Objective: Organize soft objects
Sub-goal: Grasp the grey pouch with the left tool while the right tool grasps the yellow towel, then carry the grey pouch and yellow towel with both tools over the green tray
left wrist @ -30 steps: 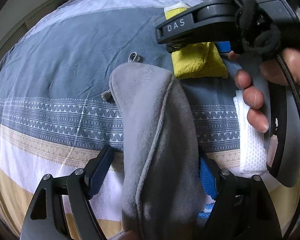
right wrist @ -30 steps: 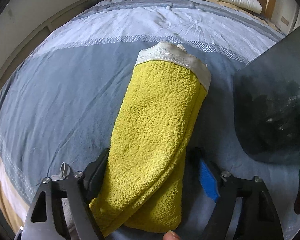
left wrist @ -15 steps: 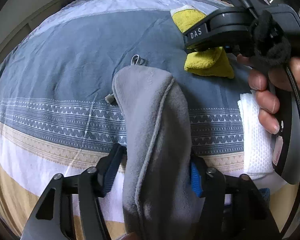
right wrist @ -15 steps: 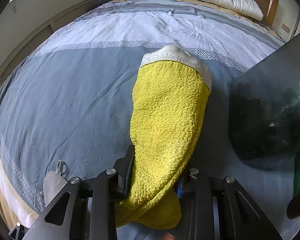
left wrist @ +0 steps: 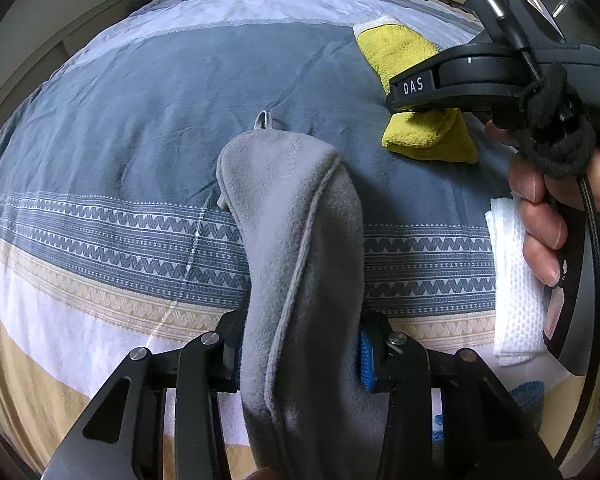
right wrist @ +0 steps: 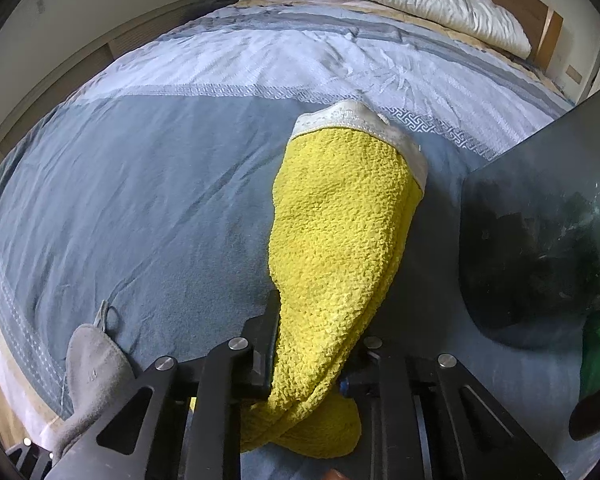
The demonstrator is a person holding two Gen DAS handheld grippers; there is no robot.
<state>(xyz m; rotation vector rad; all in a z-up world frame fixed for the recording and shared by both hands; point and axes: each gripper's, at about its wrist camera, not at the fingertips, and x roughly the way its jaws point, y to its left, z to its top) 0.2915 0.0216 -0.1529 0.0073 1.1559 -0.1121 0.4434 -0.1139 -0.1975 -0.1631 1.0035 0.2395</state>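
Left gripper [left wrist: 300,354] closing on the grey cloth [left wrist: 296,240] between its fingers — right gripper [right wrist: 314,354] closing, pinching the yellow towel [right wrist: 340,220].

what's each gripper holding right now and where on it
The closing left gripper pinches the gray fleece cloth at its bunched near end; the closing right gripper pinches the yellow towel at its near end.

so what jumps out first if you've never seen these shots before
The bright yellow towel stands out first, stretched up the middle of the right wrist view, with the right gripper closing on its near end. Next comes the grey fleece cloth filling the centre of the left wrist view, the left gripper closing round it, over the striped bedspread.
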